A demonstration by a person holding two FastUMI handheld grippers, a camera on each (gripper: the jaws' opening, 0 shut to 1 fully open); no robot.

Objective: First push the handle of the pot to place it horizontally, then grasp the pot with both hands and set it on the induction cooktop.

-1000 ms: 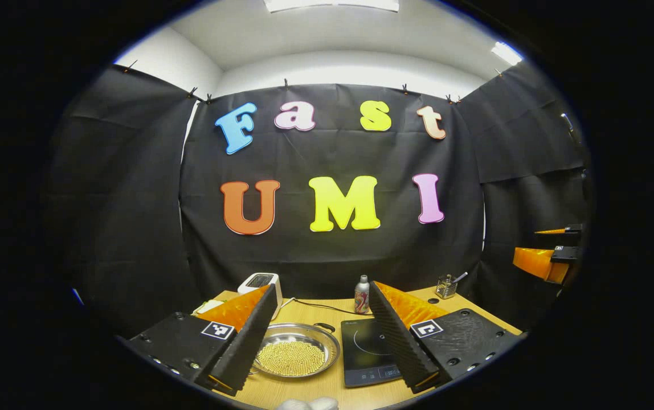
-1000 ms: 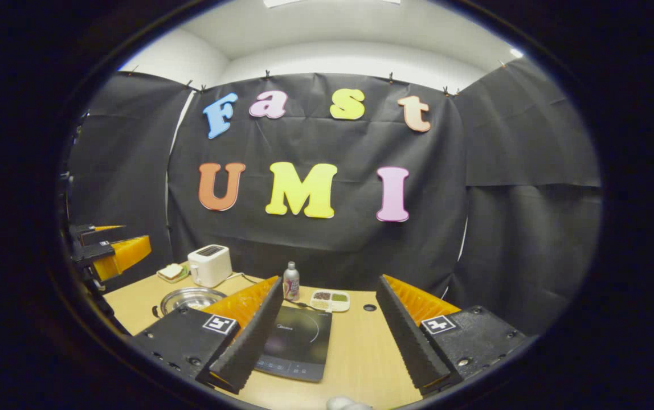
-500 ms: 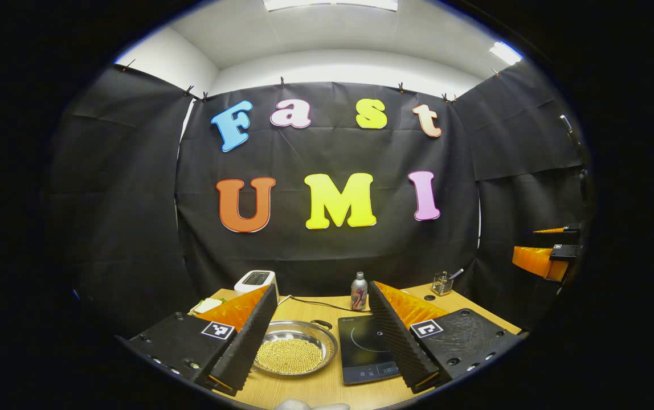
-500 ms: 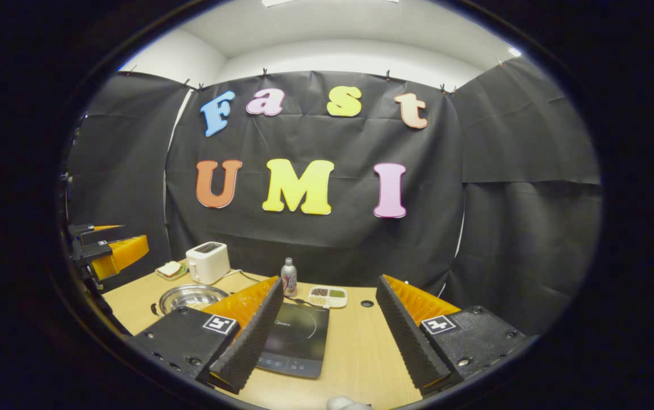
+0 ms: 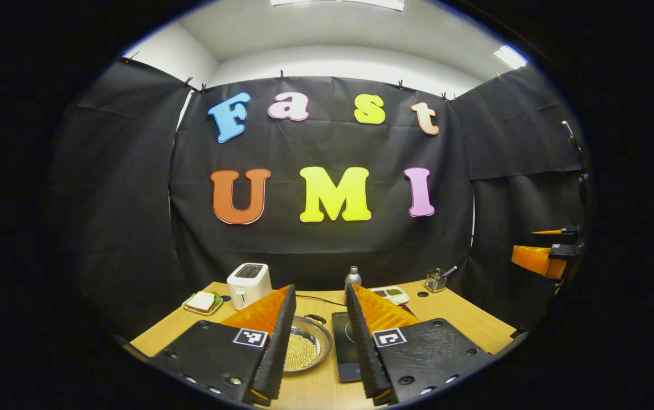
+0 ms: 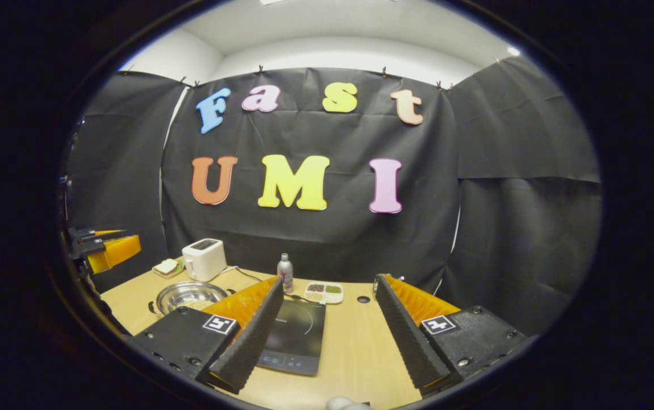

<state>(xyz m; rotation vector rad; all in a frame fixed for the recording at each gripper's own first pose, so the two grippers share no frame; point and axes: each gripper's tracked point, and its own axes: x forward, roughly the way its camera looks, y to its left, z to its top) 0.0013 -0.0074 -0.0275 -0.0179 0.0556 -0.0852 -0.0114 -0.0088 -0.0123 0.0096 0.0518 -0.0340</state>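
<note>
Left claw (image 5: 320,310) narrower over table (image 5: 464,310)

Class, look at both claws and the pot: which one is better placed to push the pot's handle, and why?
Probably the left. In the left gripper view, the left claw points straight at the pot, handle at its far rim. The right claw faces the induction cooktop, with the pot off to its side.

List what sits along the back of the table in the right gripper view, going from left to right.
Sandwich plate → toaster → bottle → divided snack tray.
</note>
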